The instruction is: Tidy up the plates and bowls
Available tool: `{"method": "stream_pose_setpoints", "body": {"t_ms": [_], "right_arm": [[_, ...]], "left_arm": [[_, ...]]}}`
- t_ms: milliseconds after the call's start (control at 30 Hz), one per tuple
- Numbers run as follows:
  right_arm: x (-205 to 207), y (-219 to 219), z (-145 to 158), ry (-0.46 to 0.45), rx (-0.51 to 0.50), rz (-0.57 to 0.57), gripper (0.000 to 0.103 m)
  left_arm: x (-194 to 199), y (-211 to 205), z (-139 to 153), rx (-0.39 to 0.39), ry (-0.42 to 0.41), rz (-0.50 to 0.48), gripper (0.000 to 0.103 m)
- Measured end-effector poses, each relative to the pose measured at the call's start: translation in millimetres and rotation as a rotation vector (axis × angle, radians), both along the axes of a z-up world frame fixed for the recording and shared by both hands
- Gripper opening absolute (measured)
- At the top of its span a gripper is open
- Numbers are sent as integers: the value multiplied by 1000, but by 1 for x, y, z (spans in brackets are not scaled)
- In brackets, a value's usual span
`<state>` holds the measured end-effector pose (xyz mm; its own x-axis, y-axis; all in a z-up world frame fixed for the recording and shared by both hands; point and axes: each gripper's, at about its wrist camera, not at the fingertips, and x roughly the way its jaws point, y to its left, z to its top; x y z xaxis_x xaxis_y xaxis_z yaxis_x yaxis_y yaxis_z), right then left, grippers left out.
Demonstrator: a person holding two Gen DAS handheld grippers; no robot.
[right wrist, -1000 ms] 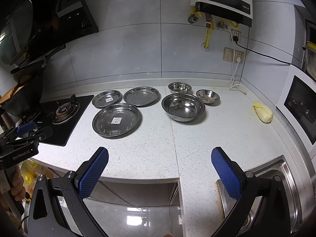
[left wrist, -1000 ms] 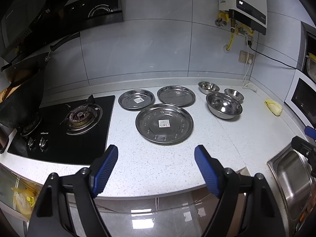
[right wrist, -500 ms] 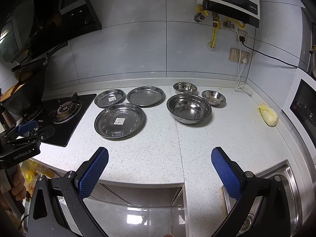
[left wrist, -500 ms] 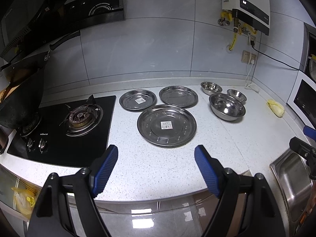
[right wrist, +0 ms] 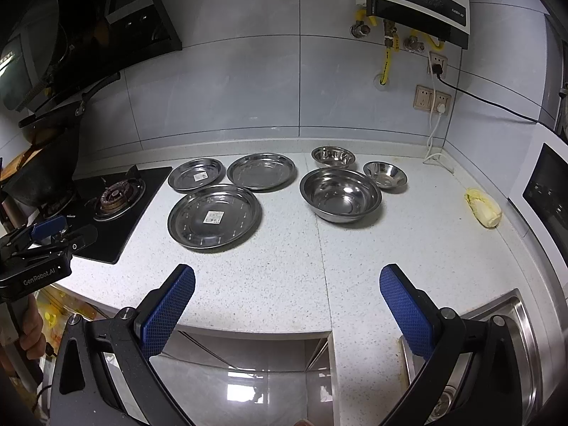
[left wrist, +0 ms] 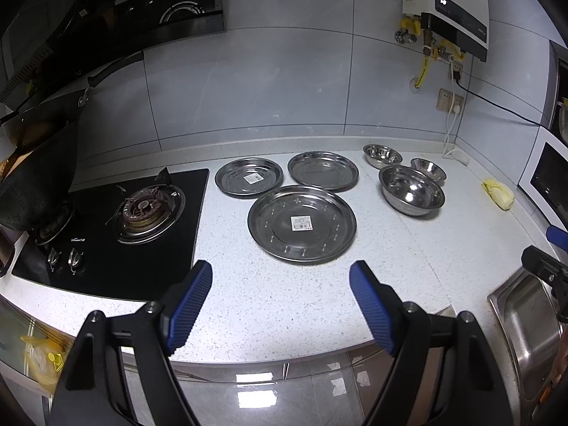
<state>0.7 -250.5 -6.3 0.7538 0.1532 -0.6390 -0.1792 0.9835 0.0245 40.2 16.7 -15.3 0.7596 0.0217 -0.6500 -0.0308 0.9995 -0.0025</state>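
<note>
Nothing has been gathered yet, so this looks like the approach before a first pick. Taking the large plate [left wrist: 301, 228] as the landmark and going left to right on the counter [left wrist: 284, 301]: the gas stove [left wrist: 142, 209] sits to its left; the labelled small plate [left wrist: 248, 176] lies just behind it on the left and the plain plate [left wrist: 323, 170] just behind it on the right, both close to its rim; the large bowl [left wrist: 411, 190] stands well to its right, with two small bowls [left wrist: 382, 154] [left wrist: 427, 169] just beyond that; a pale vegetable [left wrist: 498, 195] and the sink [left wrist: 525, 319] lie farthest right. The left tool [left wrist: 280, 305] hangs released and empty in front of the large plate, near the counter's front edge; the right tool [right wrist: 287, 305] is likewise spread wide, holding nothing, before the gap between plates and bowls. The next move probably calls for sliding one finger under a thin plate rim, and for nesting the bowls by size. Against the picture from a second ago, both tools have drawn a little closer, so the ware looms slightly larger.
</note>
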Motion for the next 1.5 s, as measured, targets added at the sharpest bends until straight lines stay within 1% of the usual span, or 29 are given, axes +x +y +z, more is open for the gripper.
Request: {"method": "stream_pose_setpoints", "body": {"t_ms": [500, 1167, 1500], "right_arm": [[8, 4, -6, 12, -3, 7, 102], [27, 16, -16, 34, 0, 43, 102], [37, 20, -22, 49, -1, 52, 102]], "left_arm": [[7, 8, -6, -6, 10, 15, 80], [20, 17, -17, -10, 32, 40, 80], [33, 17, -25, -18, 52, 45, 80]]}}
